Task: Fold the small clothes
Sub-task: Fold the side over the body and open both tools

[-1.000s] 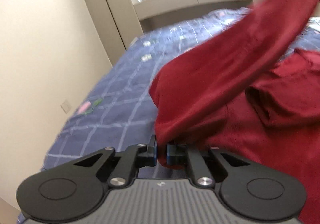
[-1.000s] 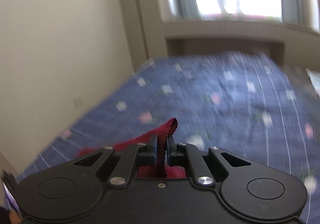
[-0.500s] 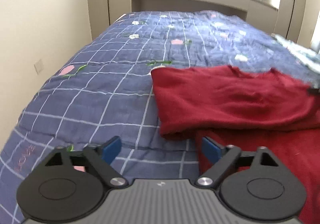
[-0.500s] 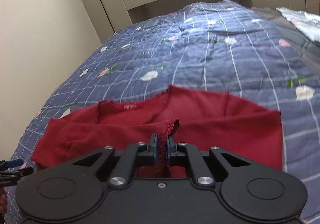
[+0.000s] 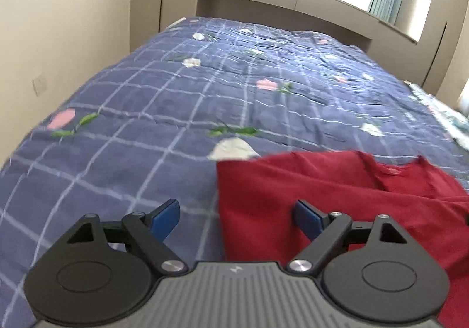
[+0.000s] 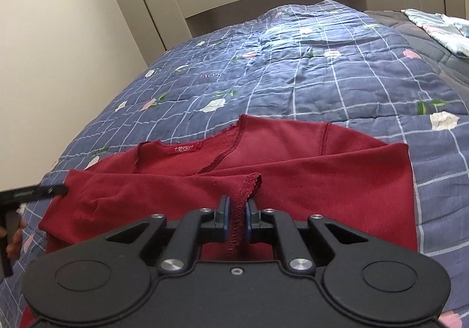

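A dark red top [image 6: 322, 175] lies folded across itself on the blue checked bedspread [image 6: 322, 78], neck label facing up. My right gripper [image 6: 236, 204] is shut on a stitched hem of this top, low over the cloth. In the left wrist view the top [image 5: 337, 190] fills the lower right. My left gripper [image 5: 236, 212] hovers over the top's left edge with its jaws wide and closing a little; the pads press on nothing. One of its fingers [image 6: 38, 191] shows at the far left of the right wrist view, beside the top's left corner.
The bedspread [image 5: 176, 93] runs back to a beige headboard ledge [image 5: 293, 2] under a window. A beige wall [image 5: 58, 34] borders the bed's left side. A pale patterned cloth [image 6: 439, 25] lies at the far right of the bed.
The left gripper let go of the red top, opened wide and moved left to its edge. The right gripper came down with the hem, and the lifted cloth now lies flat on the bed.
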A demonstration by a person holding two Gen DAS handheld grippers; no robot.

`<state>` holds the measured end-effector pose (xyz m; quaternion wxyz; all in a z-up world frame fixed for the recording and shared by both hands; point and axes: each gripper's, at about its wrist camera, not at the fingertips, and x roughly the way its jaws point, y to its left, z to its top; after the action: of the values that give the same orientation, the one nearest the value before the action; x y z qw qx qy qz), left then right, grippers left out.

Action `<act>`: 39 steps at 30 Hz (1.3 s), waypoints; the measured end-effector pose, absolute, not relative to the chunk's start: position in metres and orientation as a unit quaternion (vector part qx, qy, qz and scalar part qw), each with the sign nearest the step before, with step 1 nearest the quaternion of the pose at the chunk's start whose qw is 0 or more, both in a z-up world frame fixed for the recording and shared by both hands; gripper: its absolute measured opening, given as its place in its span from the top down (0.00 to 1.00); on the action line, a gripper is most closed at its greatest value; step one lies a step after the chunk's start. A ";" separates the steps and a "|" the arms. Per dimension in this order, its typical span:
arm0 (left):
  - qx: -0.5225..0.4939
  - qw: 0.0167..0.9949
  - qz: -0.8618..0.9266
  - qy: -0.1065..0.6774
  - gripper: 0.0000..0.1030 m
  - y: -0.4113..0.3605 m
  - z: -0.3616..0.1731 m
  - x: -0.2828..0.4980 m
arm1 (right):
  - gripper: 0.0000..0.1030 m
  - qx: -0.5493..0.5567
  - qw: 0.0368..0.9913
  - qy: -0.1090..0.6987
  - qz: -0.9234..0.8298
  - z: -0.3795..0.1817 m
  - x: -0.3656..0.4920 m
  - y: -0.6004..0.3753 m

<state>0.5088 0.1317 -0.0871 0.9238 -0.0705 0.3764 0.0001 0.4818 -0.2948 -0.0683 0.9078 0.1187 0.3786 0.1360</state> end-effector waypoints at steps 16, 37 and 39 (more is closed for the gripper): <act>-0.058 0.927 0.050 0.367 0.05 0.132 -0.106 0.507 | 0.76 0.087 0.919 0.371 0.100 -0.074 0.475 -0.296; -0.095 0.928 0.052 0.357 0.00 0.147 -0.115 0.461 | 0.06 -0.112 0.944 0.308 0.047 -0.091 0.463 -0.250; -0.094 0.928 0.051 0.356 0.00 0.149 -0.114 0.459 | 0.06 -0.090 0.946 0.309 0.037 -0.090 0.460 -0.266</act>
<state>0.4591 0.1494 -0.1136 0.9282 -0.0936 0.3563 0.0515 0.4600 -0.2655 -0.0901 0.9461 -0.0901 0.3088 0.0368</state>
